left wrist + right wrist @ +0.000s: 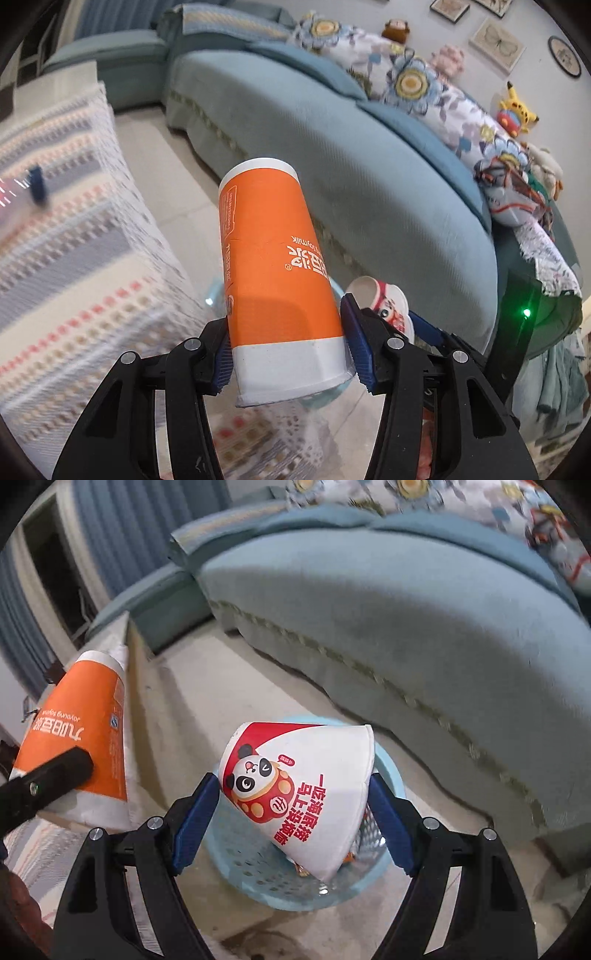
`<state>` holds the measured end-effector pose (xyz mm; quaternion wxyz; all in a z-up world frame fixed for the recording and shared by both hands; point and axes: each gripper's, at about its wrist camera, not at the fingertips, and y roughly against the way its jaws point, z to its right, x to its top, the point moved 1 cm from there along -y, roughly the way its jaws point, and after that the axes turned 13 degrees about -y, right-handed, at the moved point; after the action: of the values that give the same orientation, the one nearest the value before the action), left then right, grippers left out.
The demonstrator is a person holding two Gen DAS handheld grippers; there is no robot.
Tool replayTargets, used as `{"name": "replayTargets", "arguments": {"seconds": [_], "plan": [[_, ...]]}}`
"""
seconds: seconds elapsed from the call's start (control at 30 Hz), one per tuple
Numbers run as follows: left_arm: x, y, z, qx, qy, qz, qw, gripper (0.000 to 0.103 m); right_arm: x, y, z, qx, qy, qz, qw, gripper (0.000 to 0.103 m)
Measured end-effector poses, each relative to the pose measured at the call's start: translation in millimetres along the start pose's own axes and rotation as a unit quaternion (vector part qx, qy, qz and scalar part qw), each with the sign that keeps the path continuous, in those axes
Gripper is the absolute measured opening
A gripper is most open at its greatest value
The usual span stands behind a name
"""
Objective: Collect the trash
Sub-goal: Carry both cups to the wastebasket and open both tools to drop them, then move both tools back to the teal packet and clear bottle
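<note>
My left gripper [290,354] is shut on an orange and white paper cup [273,266], held upside down with its base pointing away. The same cup shows in the right wrist view [79,734] at the left. My right gripper [295,812] is shut on a white paper cup with a red panda print [303,790], tilted, directly above a light blue perforated waste basket [258,878] on the floor. The panda cup also shows in the left wrist view [384,302], just right of the orange cup. Some wrappers lie inside the basket, mostly hidden.
A teal sofa [332,155] with floral cushions and plush toys [515,109] runs along the right. A table with a patterned cloth [74,240] stands at the left. Tiled floor [221,686] lies between them.
</note>
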<state>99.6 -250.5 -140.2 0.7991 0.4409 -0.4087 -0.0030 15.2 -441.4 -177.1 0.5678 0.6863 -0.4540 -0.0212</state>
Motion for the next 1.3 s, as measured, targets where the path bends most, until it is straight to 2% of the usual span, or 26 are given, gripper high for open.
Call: {"name": "replayTargets", "arguments": {"seconds": [0.1, 0.27, 0.37, 0.63, 0.77, 0.93, 1.07, 1.2, 1.3], "plan": [[-10.9, -25.3, 2.3, -0.008, 0.003, -0.022, 0.9997, 0.051, -2.8, -17.8, 10.3, -0.005, -0.007, -0.019, 1.000, 0.078], [-15.6, -40.6, 4.2, 0.001, -0.007, -0.038, 0.9992, 0.053, -7.6, -41.6, 11.4, -0.012, -0.006, -0.043, 0.999, 0.078], [-13.6, -39.3, 0.8, 0.006, 0.000, -0.033, 0.9994, 0.066, -7.1, -48.9, 16.5, -0.016, -0.010, -0.051, 0.998, 0.079], [-17.8, -21.4, -16.1, 0.014, 0.015, -0.025, 0.9995, 0.066, -9.6, -43.0, 29.9, -0.013, -0.026, -0.056, 0.998, 0.079], [-17.7, -5.9, -18.5, 0.013, 0.020, -0.014, 0.9996, 0.066, -10.9, -28.9, 24.3, 0.001, -0.024, -0.054, 0.998, 0.079], [-17.9, 38.0, -24.4, 0.031, 0.018, 0.013, 0.9993, 0.065, -10.3, 5.2, -4.4, 0.035, -0.002, -0.027, 0.999, 0.079], [-16.5, 91.6, -45.8, 0.065, 0.030, 0.046, 0.9964, 0.065, -10.8, 37.9, -52.1, 0.083, 0.036, -0.004, 0.996, 0.079], [-20.7, 152.2, -87.2, 0.115, 0.062, 0.081, 0.9881, 0.066, -18.3, 59.2, -111.7, 0.129, 0.092, 0.006, 0.987, 0.079], [-32.6, 196.9, -133.4, 0.183, 0.092, 0.091, 0.9746, 0.066, -28.9, 66.0, -161.0, 0.157, 0.140, 0.008, 0.978, 0.079]]}}
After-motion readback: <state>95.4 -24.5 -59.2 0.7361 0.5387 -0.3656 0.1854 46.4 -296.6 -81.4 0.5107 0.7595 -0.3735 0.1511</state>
